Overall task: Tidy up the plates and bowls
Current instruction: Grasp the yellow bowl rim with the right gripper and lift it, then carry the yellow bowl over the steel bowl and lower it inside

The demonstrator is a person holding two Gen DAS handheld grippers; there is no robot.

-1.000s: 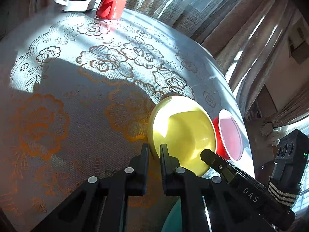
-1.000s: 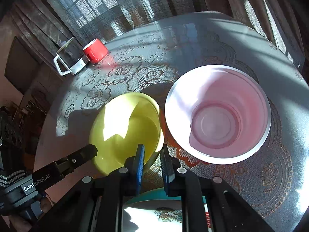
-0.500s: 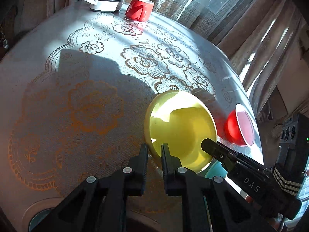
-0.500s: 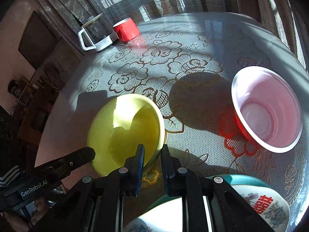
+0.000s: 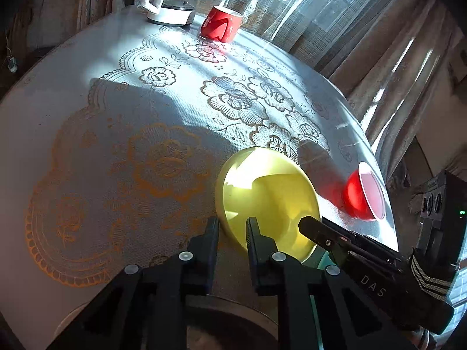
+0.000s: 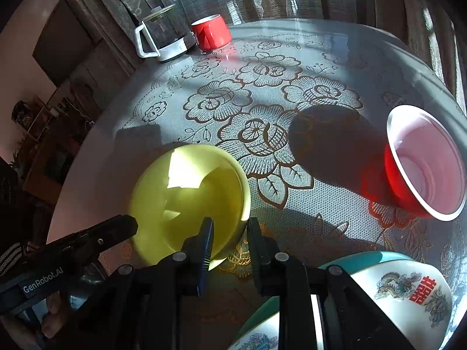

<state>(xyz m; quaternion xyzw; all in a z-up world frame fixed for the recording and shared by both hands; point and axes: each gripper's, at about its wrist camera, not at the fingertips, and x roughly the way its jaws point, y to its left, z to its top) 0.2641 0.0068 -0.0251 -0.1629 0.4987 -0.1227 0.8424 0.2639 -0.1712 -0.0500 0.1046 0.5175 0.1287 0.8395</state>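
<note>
Left wrist view looks across a round table (image 5: 73,93) under a lace cloth with flower patterns, half in sun and half in shadow, and everything else is placed here relative to the yellow bowl (image 5: 267,204) near the table's near edge. A white plate with a teal rim (image 6: 402,285), printed with a dragon and a red character, sits to the near right of the yellow bowl in the right wrist view — only a sliver of teal shows beside the bowl in the other view. The yellow bowl itself appears tilted, its open side turned up and toward the cameras, and both grippers hold it by the rim. The red bowl with a white inside (image 6: 423,163) stands on the table well to the right of the yellow bowl, apart from it. Far beyond the yellow bowl, at the table's far edge by the curtains, a glass kettle on a white base (image 5: 172,0) stands just beside a red mug (image 5: 221,24). The left gripper (image 5: 232,230) is clamped on the yellow bowl's near left rim, one finger outside the wall and one inside. The right gripper (image 6: 230,232) is clamped on the opposite near rim in the same way — its blue-edged finger inside the bowl, the other outside.
</note>
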